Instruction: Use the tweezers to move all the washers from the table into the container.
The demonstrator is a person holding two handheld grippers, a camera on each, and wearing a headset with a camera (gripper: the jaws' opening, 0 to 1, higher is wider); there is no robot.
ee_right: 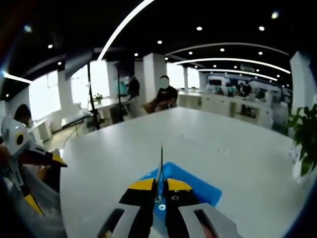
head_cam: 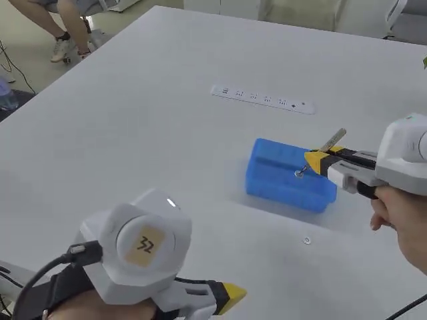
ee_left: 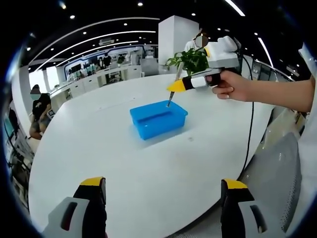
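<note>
A blue container sits on the white table. My right gripper is shut on metal tweezers and hovers over the container's right part, the tweezer tips pointing down into it with a small washer at the tips. Another washer lies on the table just in front of the container. In the left gripper view the container is ahead, with the right gripper and tweezers above it. My left gripper is open and holds nothing; it stays low near the table's front edge.
A white power strip lies behind the container. People sit beyond the table's far left corner. A potted plant stands past the table on the right. A cable hangs from the right gripper.
</note>
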